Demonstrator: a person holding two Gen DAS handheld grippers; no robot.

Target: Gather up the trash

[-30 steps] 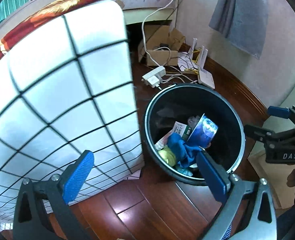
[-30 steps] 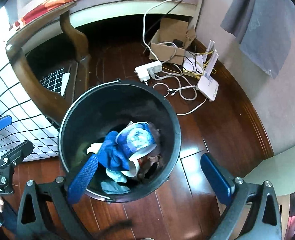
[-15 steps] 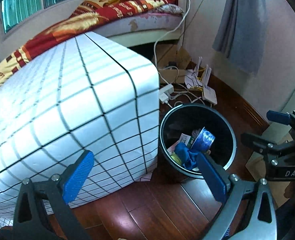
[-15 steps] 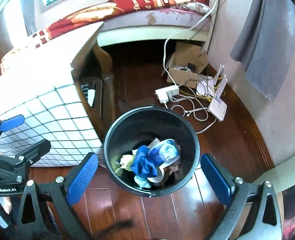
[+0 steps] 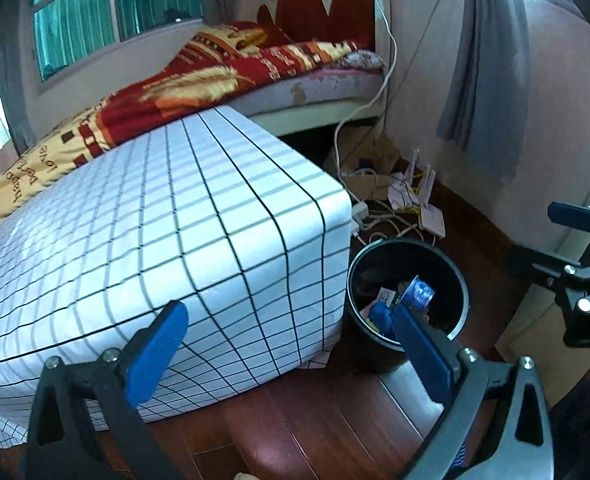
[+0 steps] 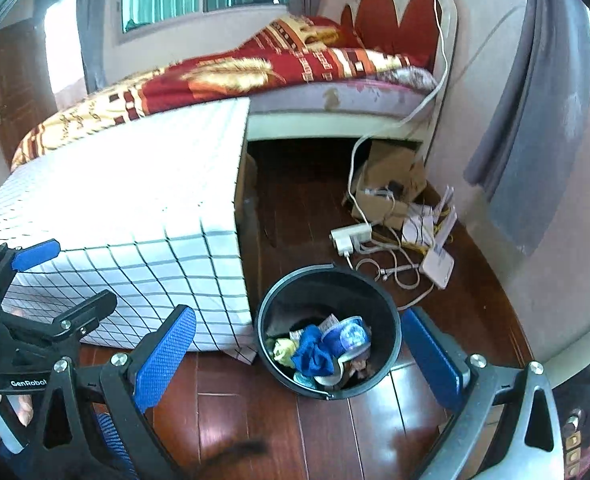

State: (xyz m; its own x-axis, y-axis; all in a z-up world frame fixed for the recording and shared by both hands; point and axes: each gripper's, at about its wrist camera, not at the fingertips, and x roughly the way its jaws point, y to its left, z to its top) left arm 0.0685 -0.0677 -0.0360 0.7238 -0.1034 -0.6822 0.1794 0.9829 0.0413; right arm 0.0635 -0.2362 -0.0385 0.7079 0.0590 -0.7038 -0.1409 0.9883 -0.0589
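- The black trash bin (image 6: 327, 292) stands on the dark wood floor (image 6: 255, 408), touching the corner of the table's white checked cloth (image 5: 167, 232).
- Inside it lie a blue rag (image 6: 313, 354), a blue-and-white cup (image 6: 349, 336) and a yellowish scrap (partly buried).
- Left gripper (image 5: 287, 350): fingers spread wide, holding nothing.
- Right gripper (image 6: 295, 354): also spread, empty, above the bin.

You see a black bin (image 6: 389, 320) with blue cloth (image 6: 313, 354) and a yellow scrap (image 6: 283, 348) inside. The table (image 5: 175, 216) cover is white with a black grid. The bed blanket (image 6: 255, 72) is red and gold, the floor (image 6: 255, 408) dark reddish wood.
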